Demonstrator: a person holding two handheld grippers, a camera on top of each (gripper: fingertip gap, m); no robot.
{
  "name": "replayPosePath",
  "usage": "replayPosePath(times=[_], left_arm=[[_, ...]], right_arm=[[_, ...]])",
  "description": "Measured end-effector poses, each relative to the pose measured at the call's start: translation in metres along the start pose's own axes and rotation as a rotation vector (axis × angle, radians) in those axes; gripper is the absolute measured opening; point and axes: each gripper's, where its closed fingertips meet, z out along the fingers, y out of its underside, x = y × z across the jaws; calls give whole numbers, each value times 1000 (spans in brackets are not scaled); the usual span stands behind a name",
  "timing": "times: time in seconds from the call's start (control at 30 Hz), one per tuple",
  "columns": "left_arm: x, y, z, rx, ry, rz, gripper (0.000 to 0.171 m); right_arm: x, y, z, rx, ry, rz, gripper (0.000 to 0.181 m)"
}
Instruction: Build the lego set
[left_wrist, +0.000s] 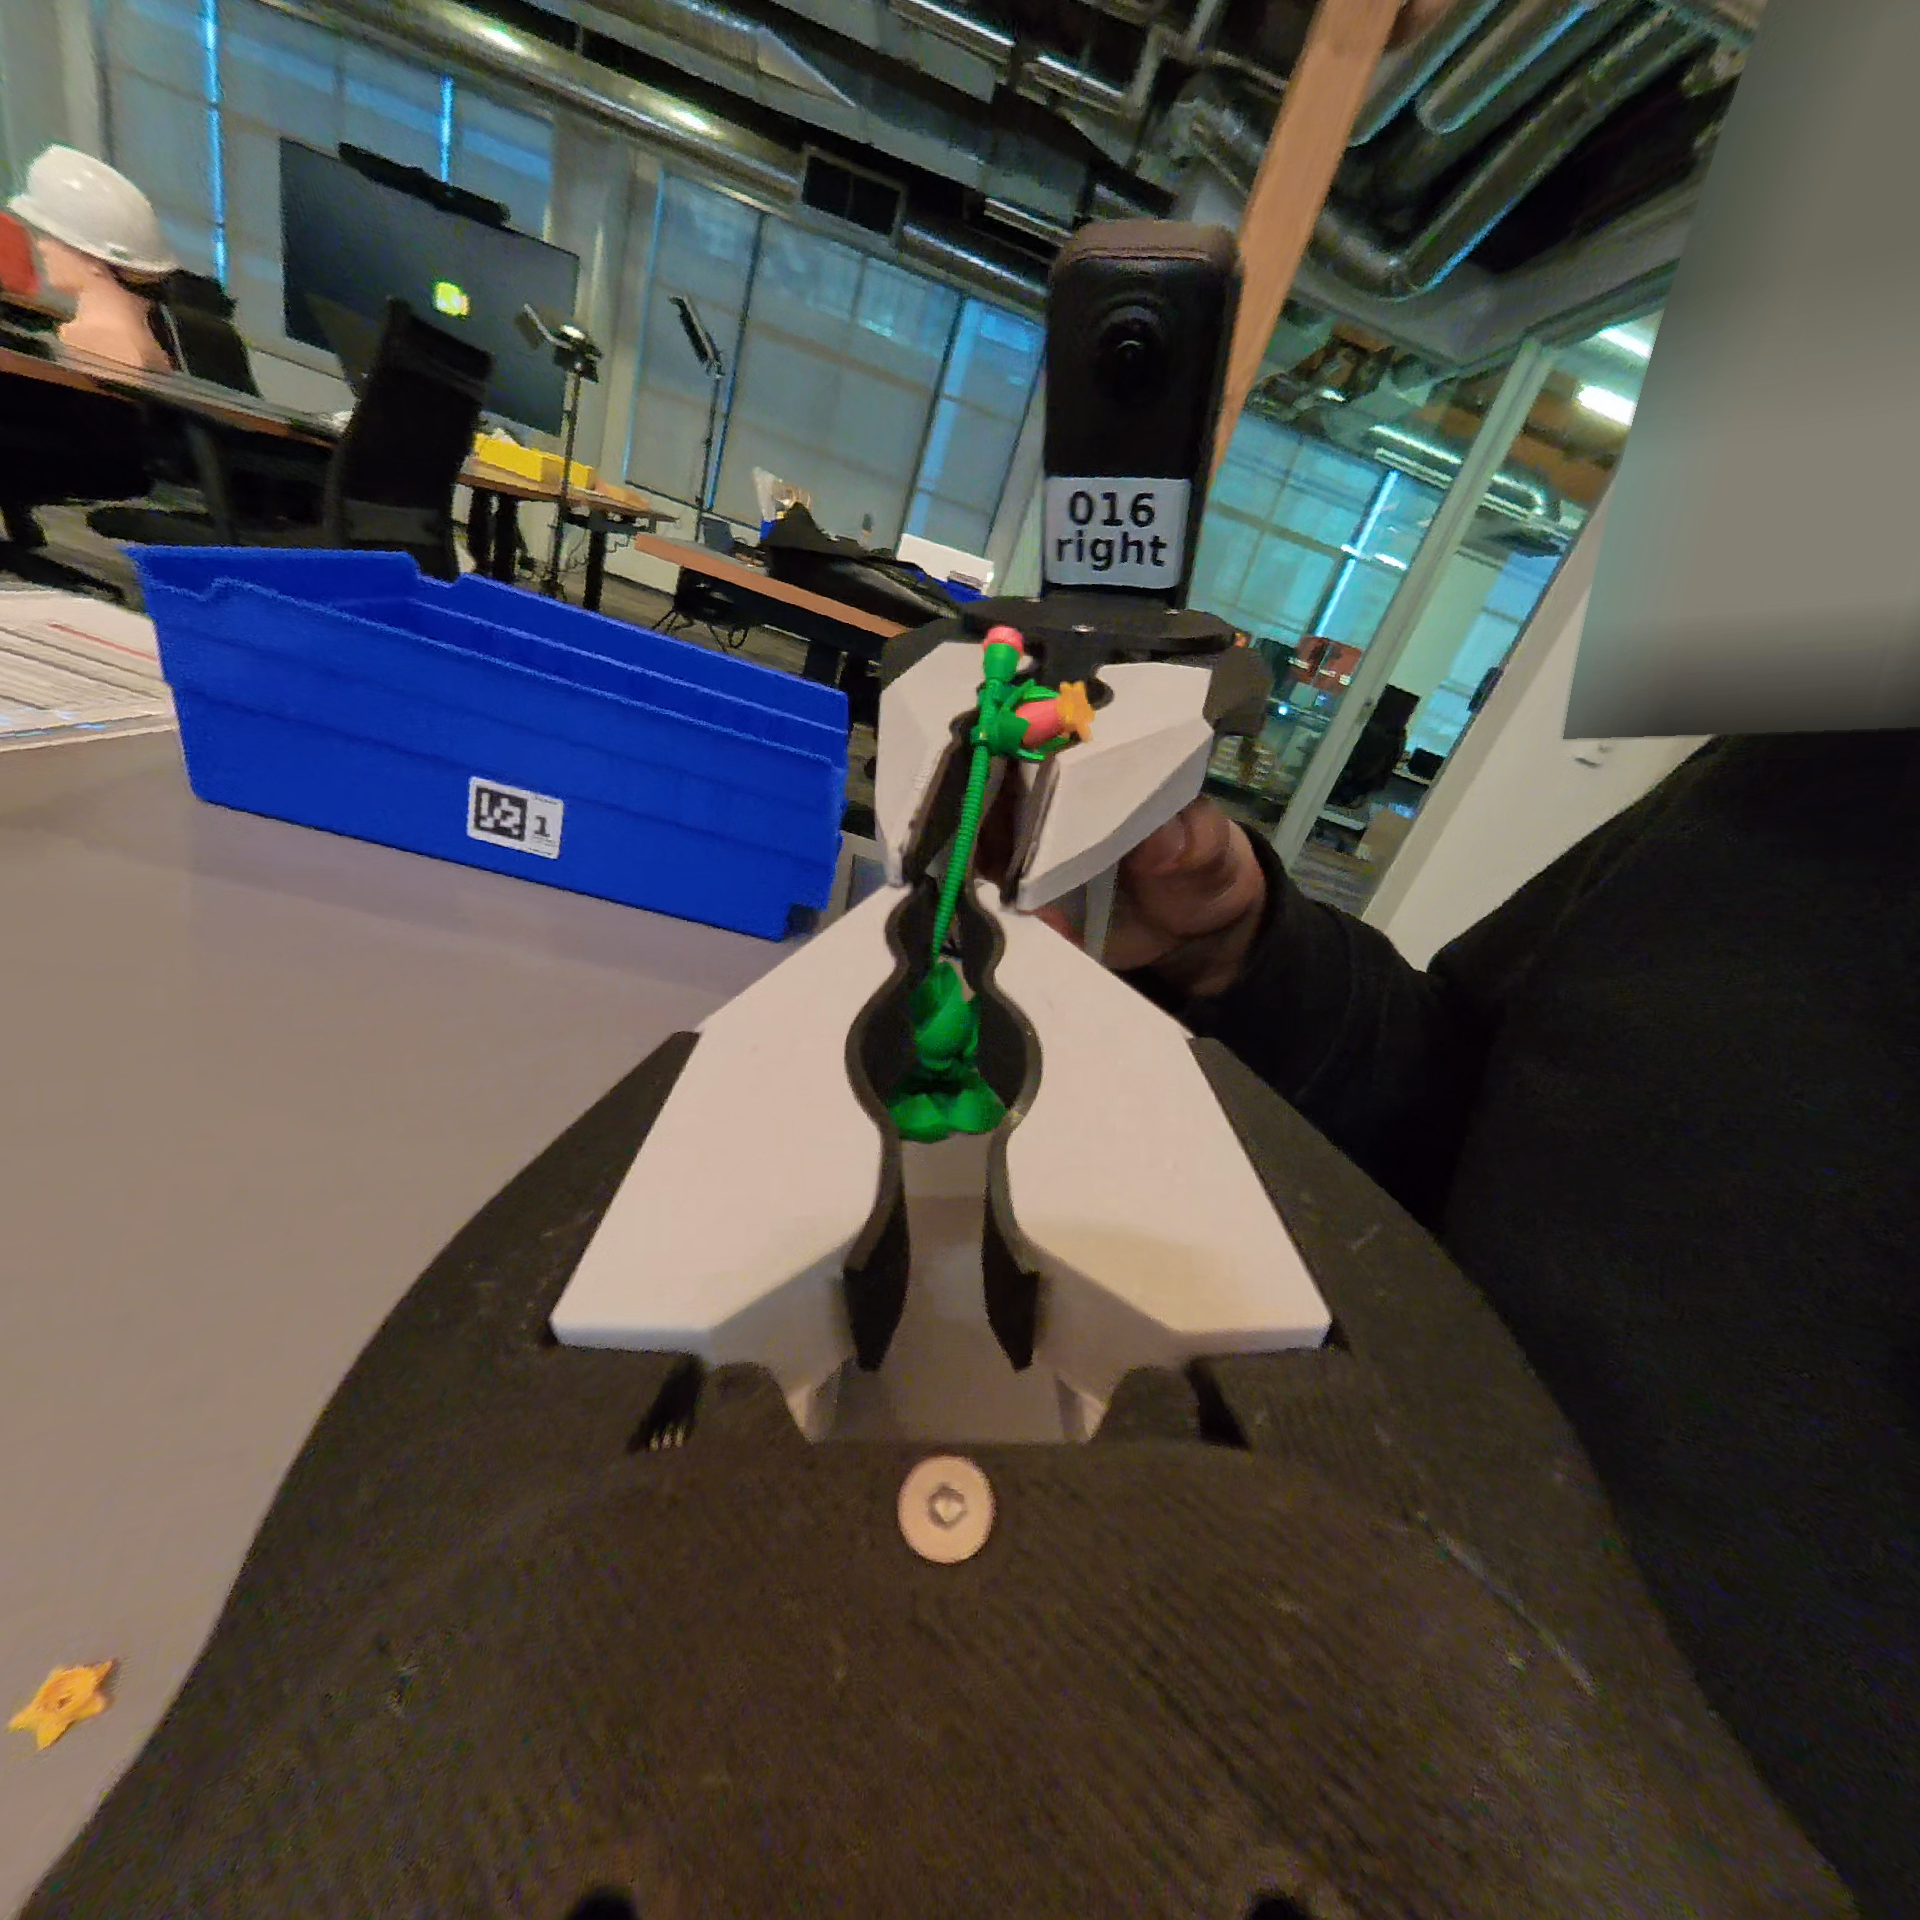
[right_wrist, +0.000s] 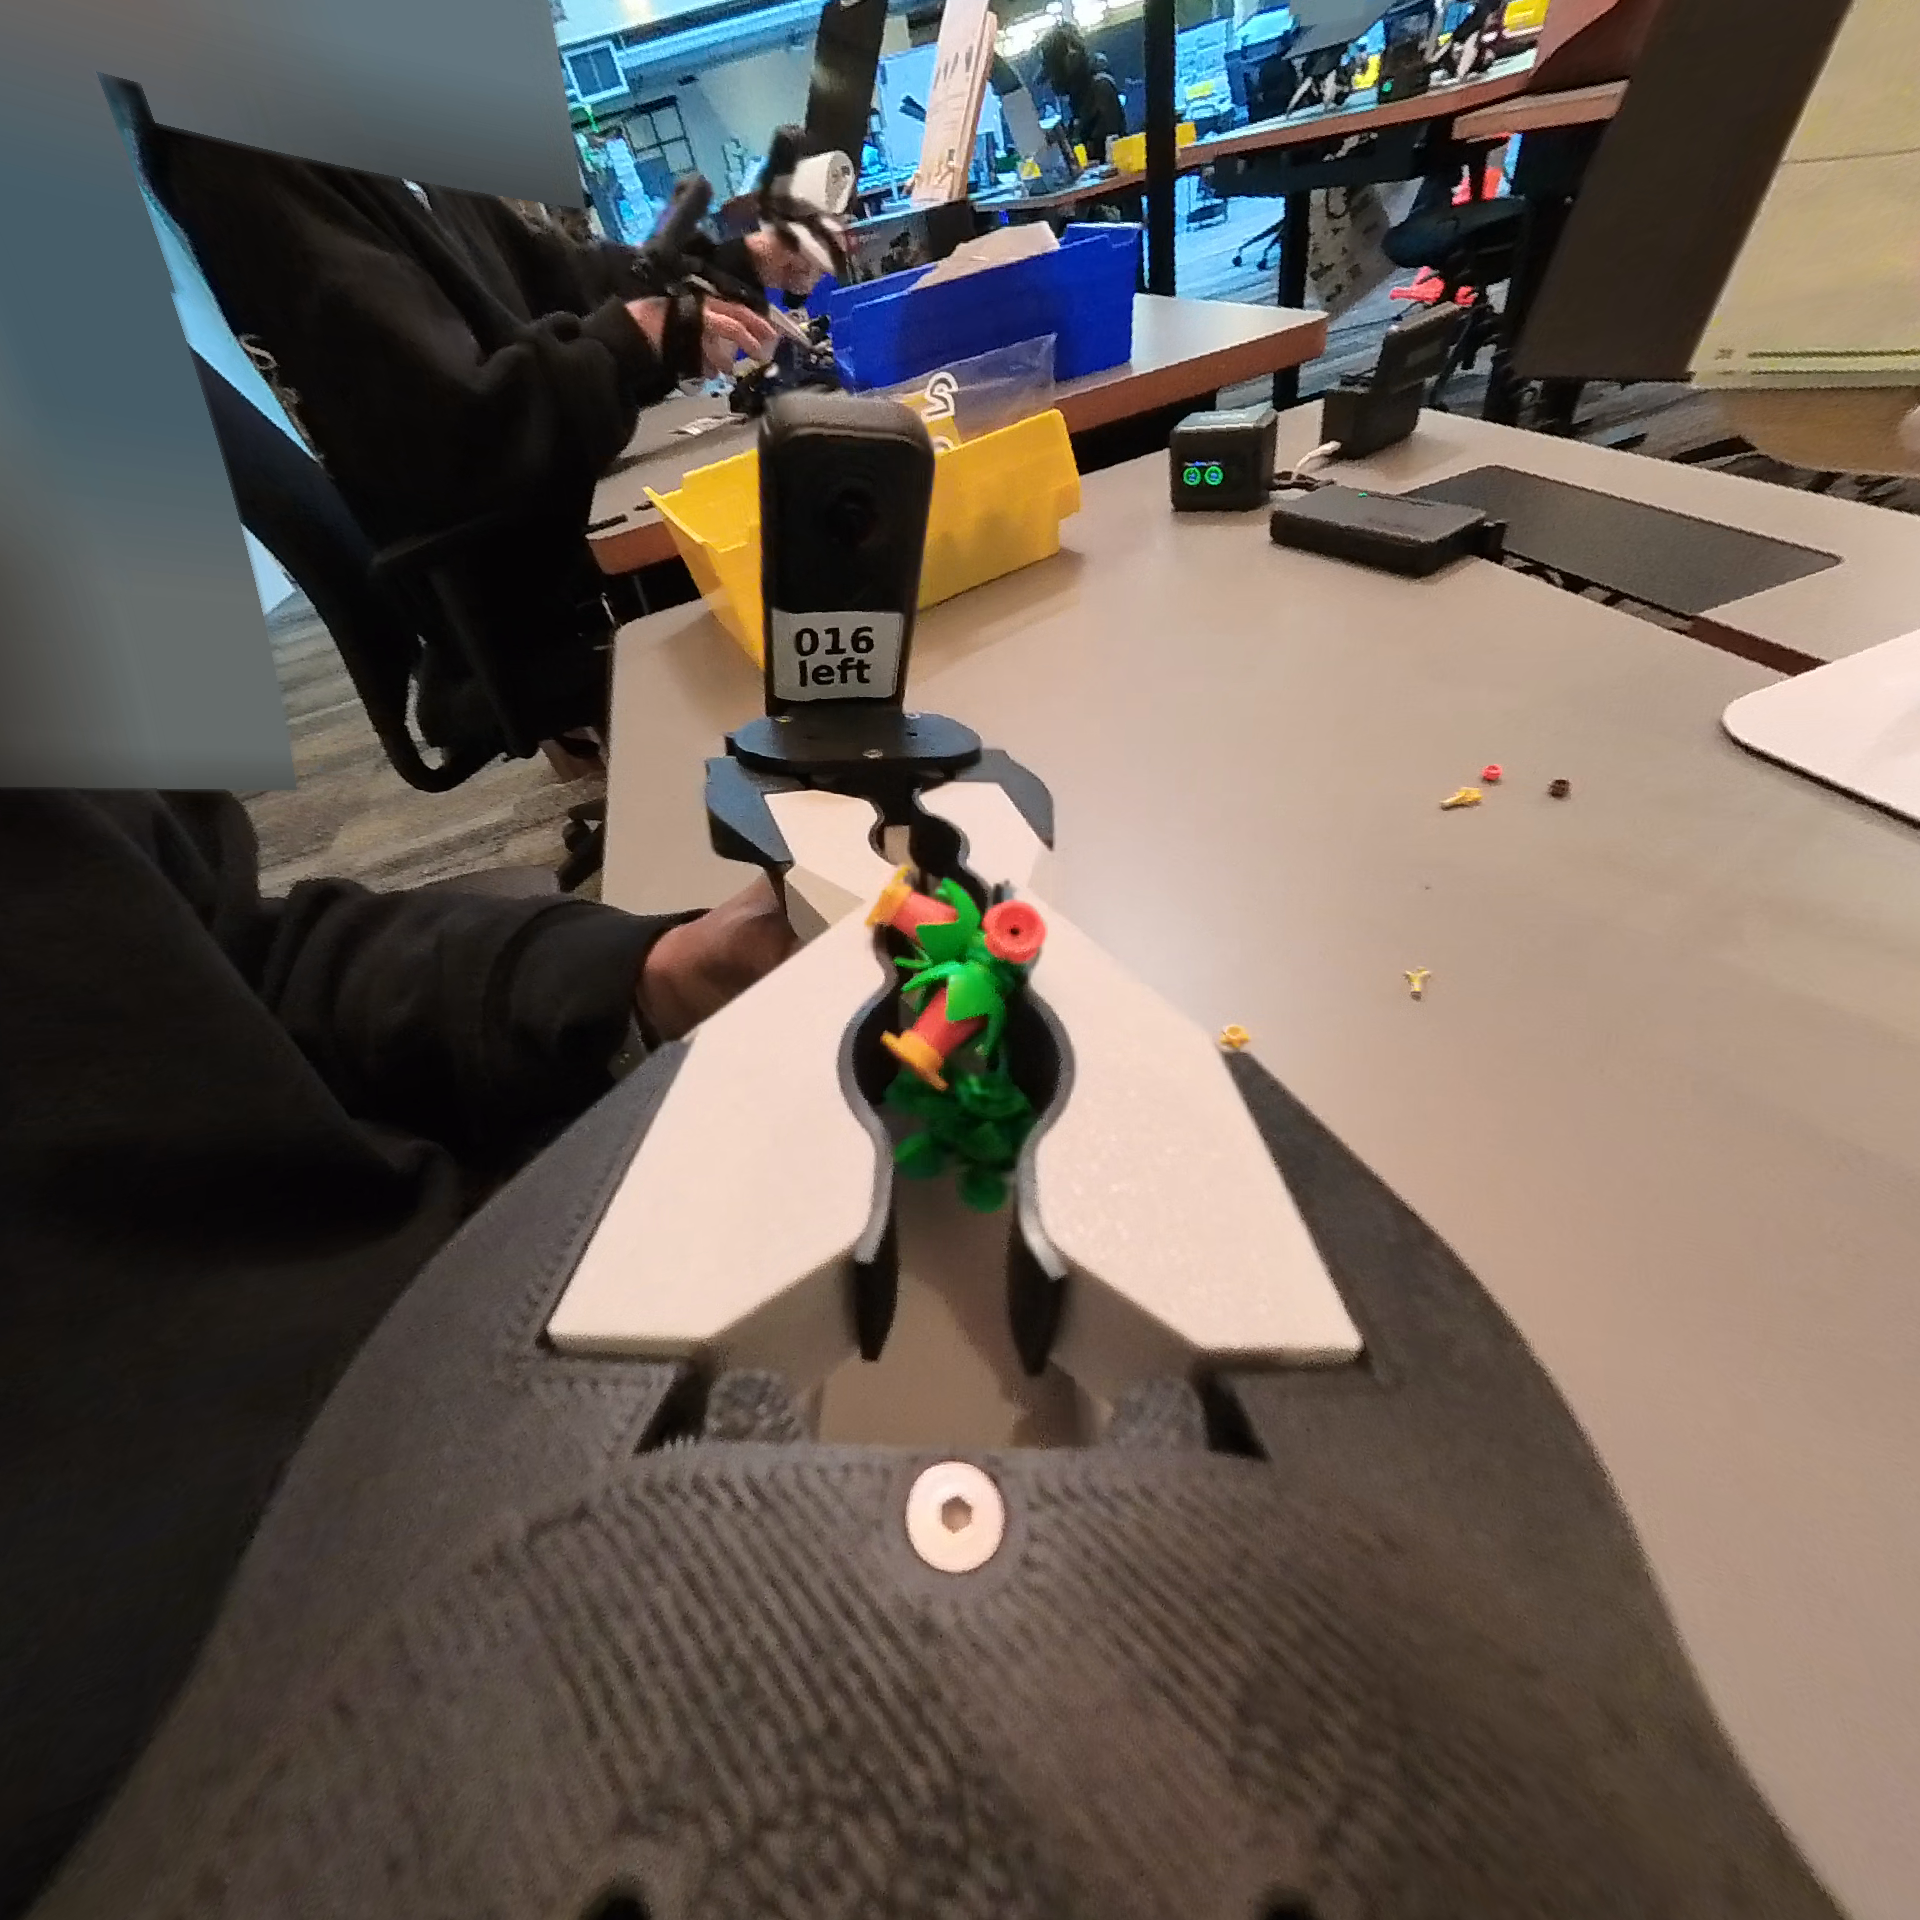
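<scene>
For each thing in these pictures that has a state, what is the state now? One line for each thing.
left gripper: shut on the flower stem
right gripper: shut on the flower stem
flower stem: held off the table between both grippers, flowers attached
blue bin: resting on the table
yellow star piece: loose on the table

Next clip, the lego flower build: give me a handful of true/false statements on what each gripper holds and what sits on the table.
1. The left gripper is shut on the green flower stem. True.
2. The right gripper hangs empty. False: it grips the same stem near its pink blooms.
3. The stem lies flat on the table. False: it is held in the air.
4. A blue bin stands on the table. True.
5. Small loose pieces lie on the table. True.
</scene>
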Motion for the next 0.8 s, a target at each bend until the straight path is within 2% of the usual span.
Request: replayPosePath(times=[0.2,0.4,0.6,0.67,0.77,0.8], left_arm=[[0,2,1,-10,7,-8,0],[1,-4,-3,26,28,-39,0],[-2,-13,-11,91,37,-79,0],[-3,-16,-13,113,40,-97,0],[-5,-18,-16,128,40,-110,0],[-6,-18,-16,127,37,-110,0]], right_arm=[[4,1,0,-4,37,-6,15],[12,-8,-6,60,60,51,43],[14,-20,-18,163,3,127,59],[15,-24,-24,203,-38,169,55],[14,-19,-29,192,-90,191,32],[14,-17,-28,178,-92,188,31]])
